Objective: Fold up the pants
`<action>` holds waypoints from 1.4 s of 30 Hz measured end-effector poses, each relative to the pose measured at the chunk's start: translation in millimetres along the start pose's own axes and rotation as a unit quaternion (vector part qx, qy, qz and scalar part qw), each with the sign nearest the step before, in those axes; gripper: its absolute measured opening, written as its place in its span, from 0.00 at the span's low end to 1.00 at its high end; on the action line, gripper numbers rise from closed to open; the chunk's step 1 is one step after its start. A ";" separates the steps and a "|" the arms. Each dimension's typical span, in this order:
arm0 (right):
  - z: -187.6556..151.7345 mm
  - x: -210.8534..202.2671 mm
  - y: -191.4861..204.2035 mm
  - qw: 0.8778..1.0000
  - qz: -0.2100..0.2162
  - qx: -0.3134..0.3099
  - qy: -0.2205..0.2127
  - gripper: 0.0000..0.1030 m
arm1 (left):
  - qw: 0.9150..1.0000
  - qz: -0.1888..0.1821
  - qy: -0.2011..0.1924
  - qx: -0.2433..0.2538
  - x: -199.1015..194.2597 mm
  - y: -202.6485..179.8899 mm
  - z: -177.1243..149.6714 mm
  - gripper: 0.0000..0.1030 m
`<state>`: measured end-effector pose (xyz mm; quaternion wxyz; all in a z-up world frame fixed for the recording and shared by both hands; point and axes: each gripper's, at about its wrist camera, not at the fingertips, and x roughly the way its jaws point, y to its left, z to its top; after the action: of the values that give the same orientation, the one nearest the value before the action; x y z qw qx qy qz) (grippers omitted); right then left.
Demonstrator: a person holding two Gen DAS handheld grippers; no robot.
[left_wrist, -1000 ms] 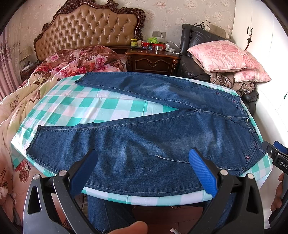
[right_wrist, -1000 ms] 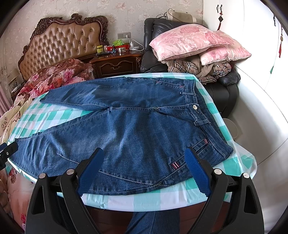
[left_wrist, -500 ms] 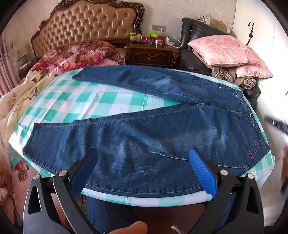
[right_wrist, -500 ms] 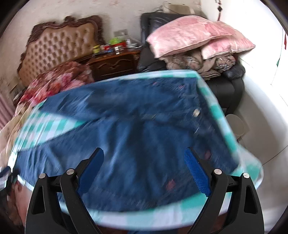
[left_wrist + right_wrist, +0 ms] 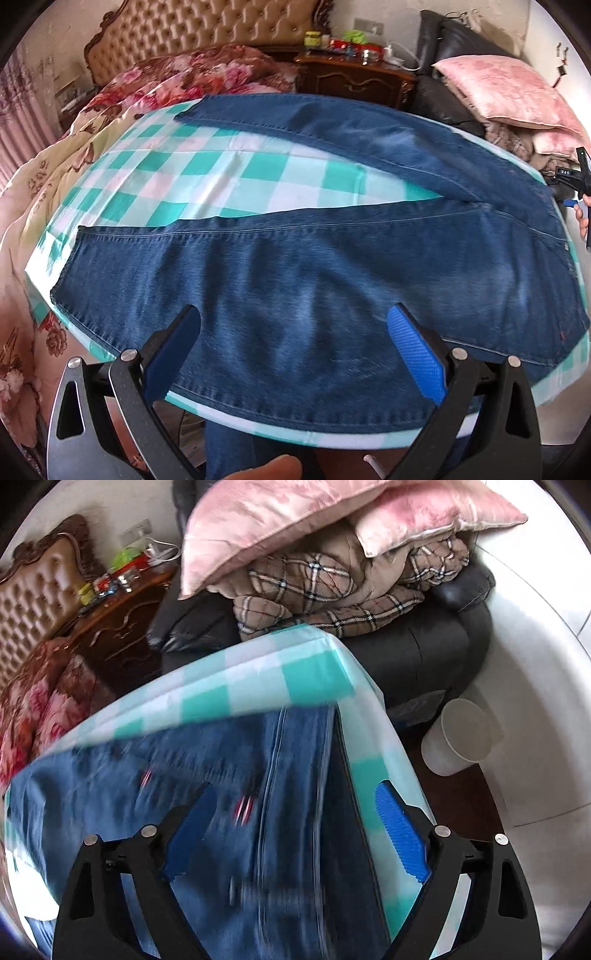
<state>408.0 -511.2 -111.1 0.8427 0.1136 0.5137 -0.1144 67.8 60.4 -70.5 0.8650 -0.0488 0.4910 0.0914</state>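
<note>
Left wrist view: at far left a pink curtain (image 5: 18, 110) hangs beside a bed covered with a floral red-and-cream quilt (image 5: 122, 92), under a tufted tan headboard (image 5: 192, 33). Next to it, the tabletop, covered by a teal-and-white checked cloth (image 5: 229, 173), carries the dark blue denim pants (image 5: 332, 273), which lie flat and face up with legs spread apart in a V, hems toward the left and waistband toward the right. The left hand-held gripper (image 5: 295, 354) hovers over the near leg with its blue-padded fingers (image 5: 417, 354) spread wide, holding nothing. Behind the pants stands a carved dark wooden nightstand (image 5: 354, 77) with small jars on it, then a black leather armchair (image 5: 443, 99) piled with a pink satin pillow (image 5: 506, 92). At the right edge part of the other tool and a hand (image 5: 583, 221) show. In the right wrist view, which is motion-blurred, the quilt and nightstand lie left, the pants' waistband end (image 5: 229, 812) fills the lower middle, and the right hand-held gripper (image 5: 291, 834) is above it, fingers wide apart and empty. A plaid tan blanket (image 5: 325, 590) sits under the pillows, and a pale translucent bin (image 5: 461, 738) stands on the floor at right.
</note>
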 end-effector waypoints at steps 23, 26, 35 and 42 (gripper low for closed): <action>-101.3 -190.9 26.8 0.962 0.179 -0.105 -0.180 0.12 | 0.999 0.016 -0.028 -0.029 -22.2 22.1 12.4 0.98; -164.0 -224.7 13.2 0.950 0.235 -0.105 -0.177 0.12 | 0.999 0.003 -0.037 -0.039 -30.8 28.1 10.1 0.98; -290.0 -158.4 -31.0 0.963 0.266 -0.018 -0.022 0.12 | 0.992 -0.086 -0.031 -0.085 -3.8 55.0 38.8 0.98; -280.4 -156.7 -30.7 0.963 0.268 0.003 -0.026 0.11 | 0.962 -0.211 0.000 -0.173 85.7 81.5 135.3 0.78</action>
<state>93.2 -441.7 -98.9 0.8555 0.2463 0.4418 0.1107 207.7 173.2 -74.2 0.8429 -0.3005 0.4462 -0.0101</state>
